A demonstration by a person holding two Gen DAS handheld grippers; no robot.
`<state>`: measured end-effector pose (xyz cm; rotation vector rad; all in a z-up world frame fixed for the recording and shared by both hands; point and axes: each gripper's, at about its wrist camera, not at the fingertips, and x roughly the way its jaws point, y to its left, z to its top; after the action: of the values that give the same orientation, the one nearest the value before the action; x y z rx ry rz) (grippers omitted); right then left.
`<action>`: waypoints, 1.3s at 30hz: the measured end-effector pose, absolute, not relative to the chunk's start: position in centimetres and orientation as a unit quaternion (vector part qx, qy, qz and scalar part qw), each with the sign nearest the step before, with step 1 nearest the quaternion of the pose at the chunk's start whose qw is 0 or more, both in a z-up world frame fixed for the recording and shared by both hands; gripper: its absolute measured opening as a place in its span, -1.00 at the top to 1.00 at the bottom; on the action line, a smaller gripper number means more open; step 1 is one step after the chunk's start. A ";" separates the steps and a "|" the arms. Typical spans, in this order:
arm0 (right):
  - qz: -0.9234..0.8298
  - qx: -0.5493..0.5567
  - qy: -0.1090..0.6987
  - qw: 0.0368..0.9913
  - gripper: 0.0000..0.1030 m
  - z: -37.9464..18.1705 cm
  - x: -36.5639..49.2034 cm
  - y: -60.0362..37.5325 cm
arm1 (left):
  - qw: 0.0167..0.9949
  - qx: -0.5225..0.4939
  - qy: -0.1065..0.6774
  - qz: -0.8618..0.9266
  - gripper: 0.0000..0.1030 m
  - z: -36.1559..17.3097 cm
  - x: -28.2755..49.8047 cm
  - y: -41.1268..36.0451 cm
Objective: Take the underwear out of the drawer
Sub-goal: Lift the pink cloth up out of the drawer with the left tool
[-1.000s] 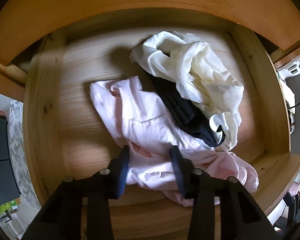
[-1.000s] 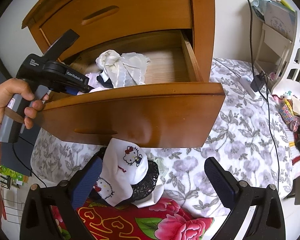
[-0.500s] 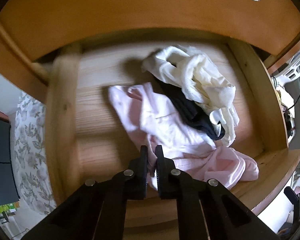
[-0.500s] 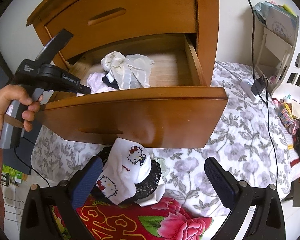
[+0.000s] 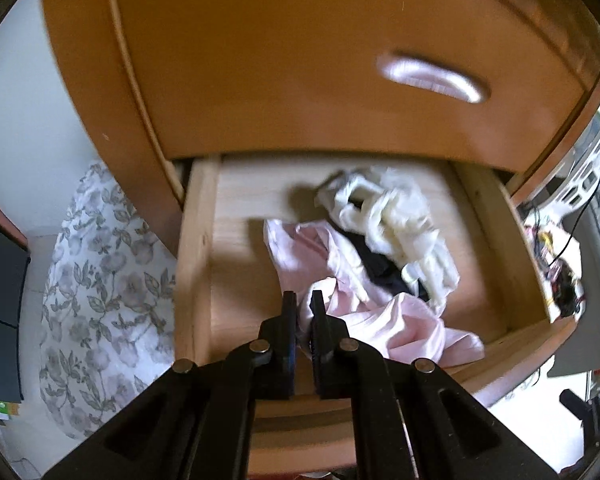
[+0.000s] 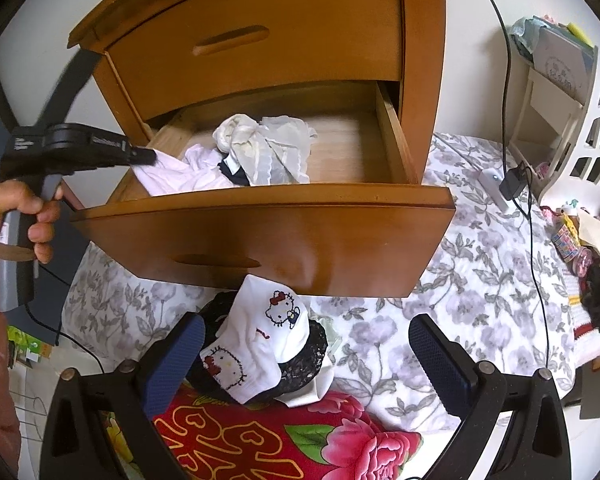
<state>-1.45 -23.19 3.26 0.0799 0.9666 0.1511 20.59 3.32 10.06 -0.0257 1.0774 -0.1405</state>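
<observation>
The open wooden drawer [image 5: 196, 256] [image 6: 260, 236] holds a pale pink underwear [image 5: 380, 320] [image 6: 180, 178], a dark garment [image 5: 380, 272] and a cream lace garment [image 5: 400, 220] [image 6: 268, 148]. My left gripper [image 5: 302, 300] [image 6: 148, 156] is shut on a fold of the pink underwear and lifts its near edge above the drawer's front left corner. My right gripper [image 6: 304, 344] stands open, empty, low in front of the drawer. Under it lie a white cartoon-cat underwear [image 6: 256, 344] on a black lace piece [image 6: 300, 376].
A closed upper drawer [image 6: 260, 36] sits above the open one. The cabinet stands on a grey floral bedspread [image 6: 480, 272]. A red flowered cloth [image 6: 280, 440] lies nearest. A white shelf unit [image 6: 560, 92], a cable and small items are at the right.
My left gripper closed on the pink underwear, then rose and drew back, pulling the cloth up and toward the drawer front. The right gripper stayed put.
</observation>
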 end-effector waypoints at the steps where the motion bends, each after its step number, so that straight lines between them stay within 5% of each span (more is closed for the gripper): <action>1: 0.073 0.038 0.464 0.882 -1.00 3.3 -1.5 -23.1 | 0.861 -0.015 0.505 -0.066 0.89 10.6 20.3 3.4; 39: 0.084 0.004 0.436 0.896 -1.00 5.7 -4.2 -20.9 | 0.960 -0.076 0.264 -0.055 0.92 26.9 7.3 8.6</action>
<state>-4.20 -20.95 5.74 0.0074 0.9035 0.1744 7.26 8.57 26.90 -0.1538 0.5350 -0.1124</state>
